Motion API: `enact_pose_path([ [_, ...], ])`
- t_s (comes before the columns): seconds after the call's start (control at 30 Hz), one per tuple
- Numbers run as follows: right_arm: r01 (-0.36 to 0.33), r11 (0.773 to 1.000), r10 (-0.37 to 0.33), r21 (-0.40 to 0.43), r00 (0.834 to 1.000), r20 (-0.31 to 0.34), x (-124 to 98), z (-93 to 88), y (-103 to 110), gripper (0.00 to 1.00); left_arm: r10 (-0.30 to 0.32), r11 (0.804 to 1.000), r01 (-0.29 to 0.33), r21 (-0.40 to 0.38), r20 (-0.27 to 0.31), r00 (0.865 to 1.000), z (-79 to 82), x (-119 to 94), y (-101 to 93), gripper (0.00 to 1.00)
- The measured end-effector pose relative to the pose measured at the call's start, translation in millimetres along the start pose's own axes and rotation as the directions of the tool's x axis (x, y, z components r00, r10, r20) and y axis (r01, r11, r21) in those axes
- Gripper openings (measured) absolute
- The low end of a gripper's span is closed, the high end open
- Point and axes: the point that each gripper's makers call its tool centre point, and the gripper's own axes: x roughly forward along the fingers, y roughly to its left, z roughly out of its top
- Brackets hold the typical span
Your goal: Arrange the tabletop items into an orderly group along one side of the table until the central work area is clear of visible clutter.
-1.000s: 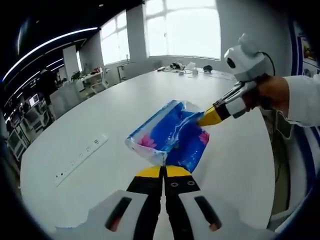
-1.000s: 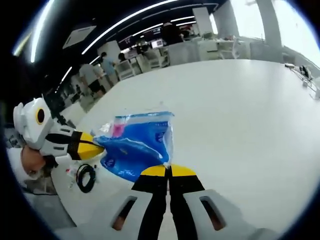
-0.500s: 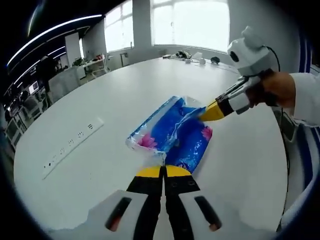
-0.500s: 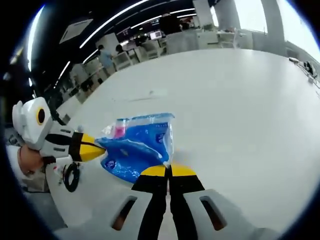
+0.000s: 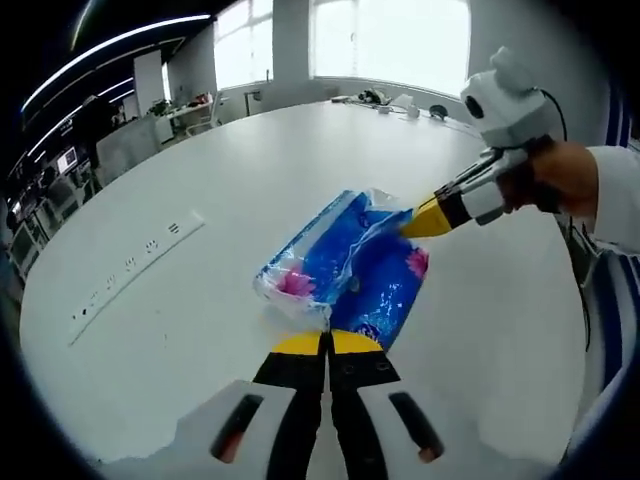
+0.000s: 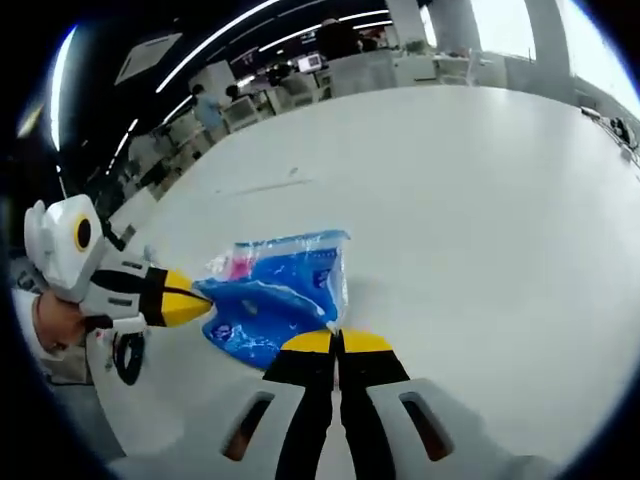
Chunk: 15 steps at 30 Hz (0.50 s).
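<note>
Blue plastic pack [image 5: 350, 268] pinched between left gripper [image 5: 328, 345], right gripper [image 6: 338, 343]

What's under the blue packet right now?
The blue packet hangs between the left gripper and right gripper, both pinching its edges. Below it lies bare white table; the spot directly beneath is hidden.

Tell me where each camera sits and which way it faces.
Left gripper view: rides the left gripper, facing across the table toward windows; the person's hand shows.
Right gripper view: rides the right gripper, facing desks and people; a hand shows.
Shared: the blue pack, pinched at opposite ends by both shut grippers.
</note>
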Motion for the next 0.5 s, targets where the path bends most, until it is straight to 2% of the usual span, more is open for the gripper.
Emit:
enact_pose_path([
  [0.2,-0.002,1.0,0.002,0.007,1.0,0.0,2.5,1.5,-2.1,0.0,0.0,1.0,0.0,-0.009,-0.005,1.0,-3.2,4.6,1.5,0.0],
  [0.5,0.005,1.0,-0.005,0.012,1.0,0.0,-0.8,5.2,-9.6,0.0,-0.005,1.0,0.005,-0.018,0.015,1.0,3.5,10.6,0.3,0.0],
])
